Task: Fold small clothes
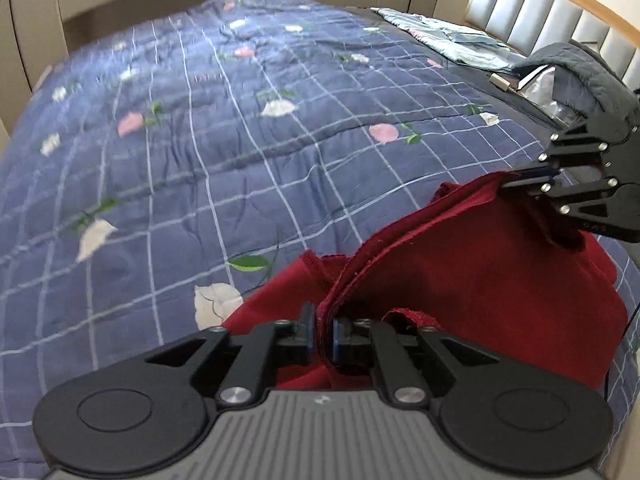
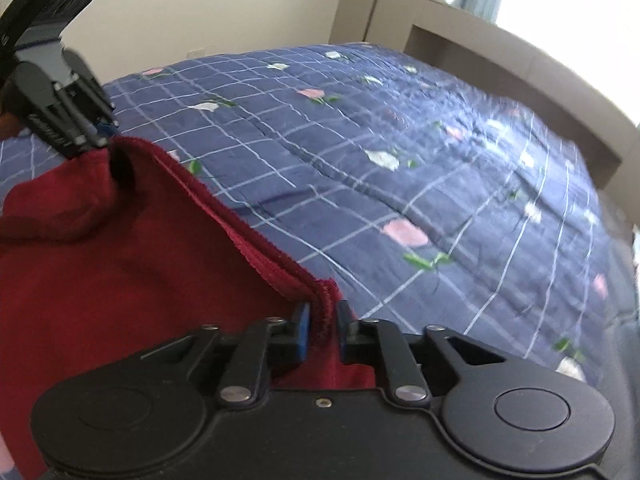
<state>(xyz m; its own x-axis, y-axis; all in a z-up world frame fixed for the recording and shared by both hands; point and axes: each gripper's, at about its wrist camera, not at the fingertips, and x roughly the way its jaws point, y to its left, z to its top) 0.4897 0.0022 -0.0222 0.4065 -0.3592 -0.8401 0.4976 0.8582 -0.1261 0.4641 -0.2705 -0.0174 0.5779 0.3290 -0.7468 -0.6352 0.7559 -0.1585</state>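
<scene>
A dark red garment (image 1: 460,272) (image 2: 120,280) hangs stretched between my two grippers just above the blue checked quilt (image 1: 200,140) (image 2: 400,160). My left gripper (image 1: 322,340) (image 2: 106,136) has its jaws slightly apart, and the garment's hemmed edge runs loosely between the blue pads. My right gripper (image 2: 322,332) (image 1: 528,178) also stands slightly apart. The red hem passes between its pads with a gap showing on each side. The lower part of the garment lies bunched on the quilt under both grippers.
The flowered quilt covers a wide bed. Near the padded headboard (image 1: 540,12) lie a light blue folded cloth (image 1: 448,36), a dark grey quilted item (image 1: 580,68) and a clear plastic bag (image 1: 548,88). A beige window ledge (image 2: 500,60) borders the far side.
</scene>
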